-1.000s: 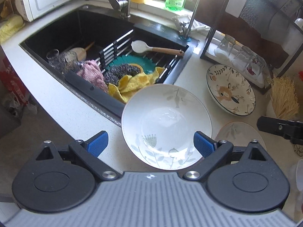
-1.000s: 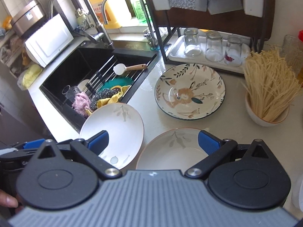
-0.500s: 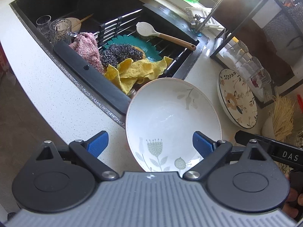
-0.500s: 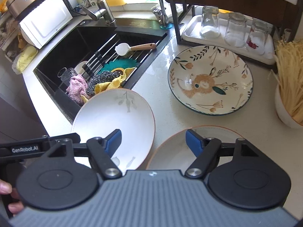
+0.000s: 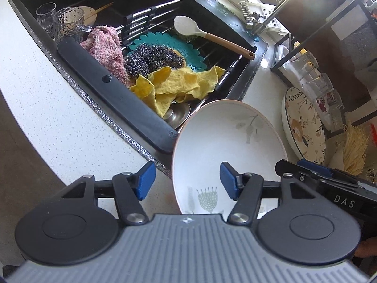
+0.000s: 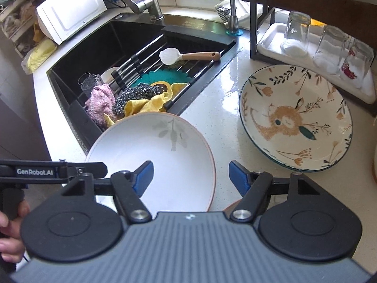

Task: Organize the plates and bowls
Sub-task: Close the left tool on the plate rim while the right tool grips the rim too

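Countertop (image 6: 226,127): three dishes, three glasses.

The left gripper (image 5: 187,180) is held low and tipped downward, its two blue-padded fingers (image 5: 146,180) spread apart with the jaws standing open and nothing pinched between them. The right gripper (image 6: 190,176) sits level with it on the right, also angled down, its blue fingers (image 6: 238,176) parted about as widely and gripping nothing. In the right wrist view the person's left hand (image 6: 10,235) shows at the near left edge, fingers curled round a black handle, and the left gripper's black body reaches in from that side just beside the right gripper's left finger.
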